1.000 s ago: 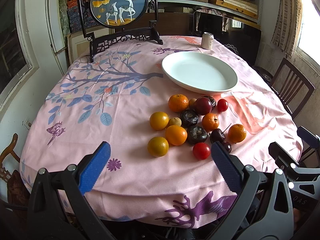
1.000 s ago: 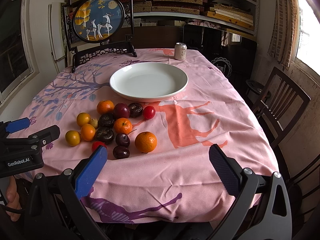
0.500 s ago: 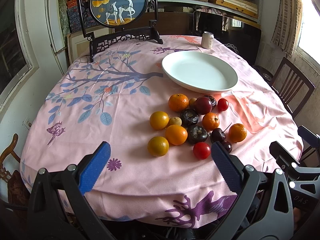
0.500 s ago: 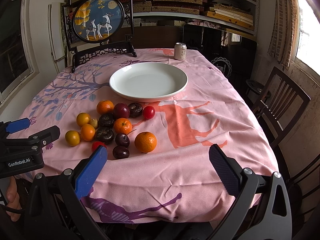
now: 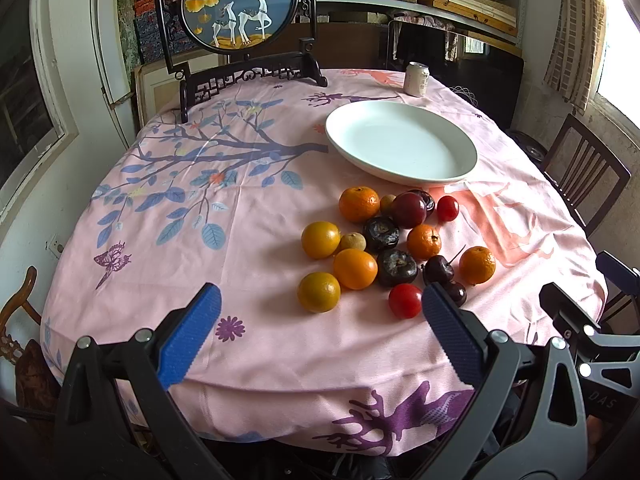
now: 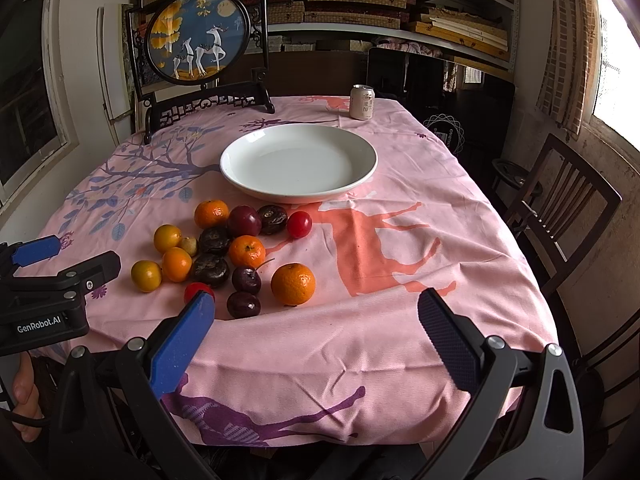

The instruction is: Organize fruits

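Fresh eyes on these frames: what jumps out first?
A loose cluster of fruit on the pink tablecloth, just in front of the big empty white plate. Behind them stands a round deer panel on a dark stand, and a drink can at the far edge.

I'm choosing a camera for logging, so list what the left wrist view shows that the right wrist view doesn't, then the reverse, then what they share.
Only the left wrist view: the purple butterfly print on the tablecloth, and the small fruit behind the plum.

Only the right wrist view: the "GenRobot.AI" label on the left gripper, and the person's hand under it.

Both: the empty white plate, the fruit cluster, the drink can, the deer screen.
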Demonstrator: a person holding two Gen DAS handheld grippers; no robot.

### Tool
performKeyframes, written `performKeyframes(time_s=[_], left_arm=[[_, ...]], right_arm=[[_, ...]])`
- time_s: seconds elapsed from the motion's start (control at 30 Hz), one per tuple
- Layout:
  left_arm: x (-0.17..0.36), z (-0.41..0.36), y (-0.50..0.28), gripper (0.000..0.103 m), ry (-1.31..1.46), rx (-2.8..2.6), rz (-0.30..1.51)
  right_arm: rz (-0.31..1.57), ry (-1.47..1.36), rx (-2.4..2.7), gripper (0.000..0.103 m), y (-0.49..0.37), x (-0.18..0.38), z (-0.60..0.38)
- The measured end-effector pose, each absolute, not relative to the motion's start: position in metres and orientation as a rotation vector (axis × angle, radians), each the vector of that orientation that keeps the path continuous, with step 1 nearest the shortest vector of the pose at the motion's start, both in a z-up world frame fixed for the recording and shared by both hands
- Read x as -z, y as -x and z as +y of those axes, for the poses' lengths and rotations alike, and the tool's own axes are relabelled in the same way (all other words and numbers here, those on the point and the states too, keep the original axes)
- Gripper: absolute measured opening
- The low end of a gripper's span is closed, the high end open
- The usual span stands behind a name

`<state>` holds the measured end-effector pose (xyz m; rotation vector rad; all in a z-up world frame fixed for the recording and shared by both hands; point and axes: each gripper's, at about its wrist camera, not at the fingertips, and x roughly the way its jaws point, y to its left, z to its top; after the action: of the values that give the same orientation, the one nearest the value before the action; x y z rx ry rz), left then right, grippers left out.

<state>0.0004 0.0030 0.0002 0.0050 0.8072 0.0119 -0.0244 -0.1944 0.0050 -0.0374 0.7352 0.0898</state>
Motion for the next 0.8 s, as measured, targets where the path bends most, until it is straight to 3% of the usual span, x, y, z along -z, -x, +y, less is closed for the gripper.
performKeyframes(time_s=[0.4, 0.7, 0.8], left_arm=[[0.006, 0.006, 0.000, 0.101, -0.004, -0.011, 0.822], [0.040, 0.051, -0.008, 0.101, 0.007, -0.095, 0.883], [0.049, 0.063, -0.012, 0.101, 0.024, -0.121, 0.912]], right_arm=[[0.750, 0.044, -0.094, 0.102, 0.023, 0.002, -0.191], [0.804, 0.037, -0.194, 0.102, -0.005, 0.030, -0.197], [0.817, 0.001, -0.244, 0.091, -0.019, 0.035, -0.198]])
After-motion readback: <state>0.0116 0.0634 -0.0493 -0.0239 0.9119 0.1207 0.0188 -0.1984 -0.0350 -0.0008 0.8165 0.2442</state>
